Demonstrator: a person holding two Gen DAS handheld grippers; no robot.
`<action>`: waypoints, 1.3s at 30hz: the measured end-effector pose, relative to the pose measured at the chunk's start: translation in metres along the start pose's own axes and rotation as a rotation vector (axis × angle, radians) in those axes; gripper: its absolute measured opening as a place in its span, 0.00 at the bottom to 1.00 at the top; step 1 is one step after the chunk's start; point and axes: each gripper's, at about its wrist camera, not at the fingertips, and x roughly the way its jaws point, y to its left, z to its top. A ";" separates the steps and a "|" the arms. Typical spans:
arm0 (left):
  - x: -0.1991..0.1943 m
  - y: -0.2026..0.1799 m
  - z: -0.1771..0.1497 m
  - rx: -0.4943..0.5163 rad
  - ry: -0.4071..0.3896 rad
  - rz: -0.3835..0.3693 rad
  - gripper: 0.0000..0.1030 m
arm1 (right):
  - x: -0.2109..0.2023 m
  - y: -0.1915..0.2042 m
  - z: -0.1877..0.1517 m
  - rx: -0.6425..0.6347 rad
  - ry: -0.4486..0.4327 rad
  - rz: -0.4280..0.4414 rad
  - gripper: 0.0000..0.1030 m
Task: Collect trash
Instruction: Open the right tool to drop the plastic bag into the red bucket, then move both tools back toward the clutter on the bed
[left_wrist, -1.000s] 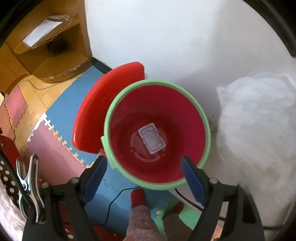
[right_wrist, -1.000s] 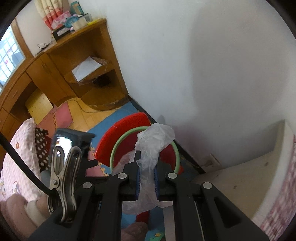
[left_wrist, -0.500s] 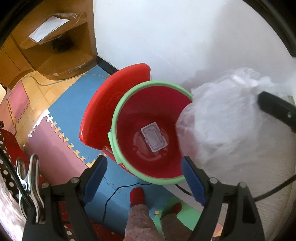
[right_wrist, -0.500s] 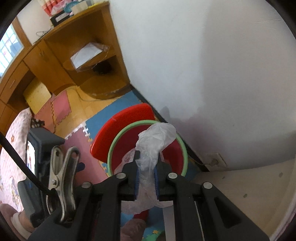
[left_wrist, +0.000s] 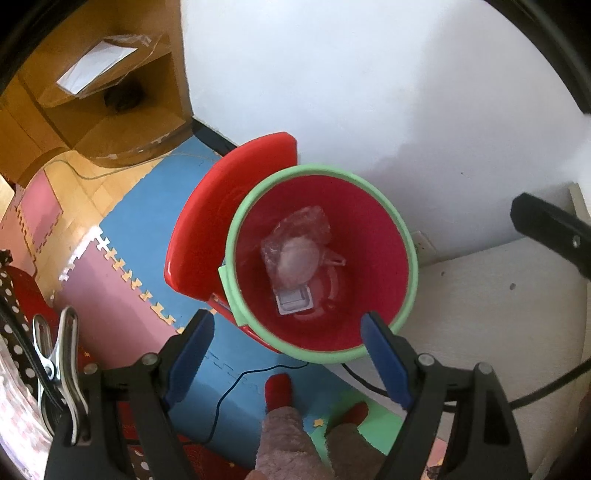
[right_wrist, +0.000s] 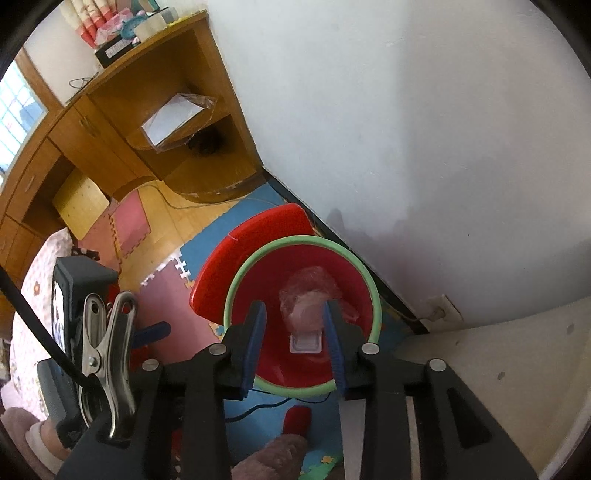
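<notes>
A red bin with a green rim (left_wrist: 408, 258) (right_wrist: 373, 295) stands on the floor by the wall, its red lid (left_wrist: 207, 229) (right_wrist: 236, 266) tipped back to the left. A crumpled clear plastic bag (left_wrist: 295, 247) (right_wrist: 306, 299) lies loose inside it, on top of a small clear plastic tray (left_wrist: 293, 301) (right_wrist: 304, 341). My right gripper (right_wrist: 294, 310) hangs above the bin; its jaws are opening and nothing is between them. My left gripper (left_wrist: 286, 325) hovers wide open over the bin's near rim, holding nothing.
A wooden desk with shelves (right_wrist: 155, 122) stands at the back left. Coloured foam mats (left_wrist: 122, 236) cover the floor, with a thin black cable (left_wrist: 236, 380) across them. A person's red-toed socks (left_wrist: 279, 391) are just below the bin. A pale ledge (left_wrist: 498, 314) lies to the right.
The right gripper's jaws have parted and let go of the plastic bag, which now lies in the bin over the tray. The left gripper stays wide open.
</notes>
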 end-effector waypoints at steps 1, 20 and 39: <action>-0.002 -0.002 0.000 0.004 -0.001 -0.002 0.83 | -0.003 0.000 -0.002 0.006 -0.004 0.005 0.32; -0.061 -0.043 -0.004 0.112 -0.055 -0.028 0.83 | -0.079 -0.013 -0.036 0.094 -0.131 0.011 0.32; -0.149 -0.085 -0.035 0.145 -0.145 0.014 0.83 | -0.176 -0.021 -0.083 0.100 -0.280 0.070 0.32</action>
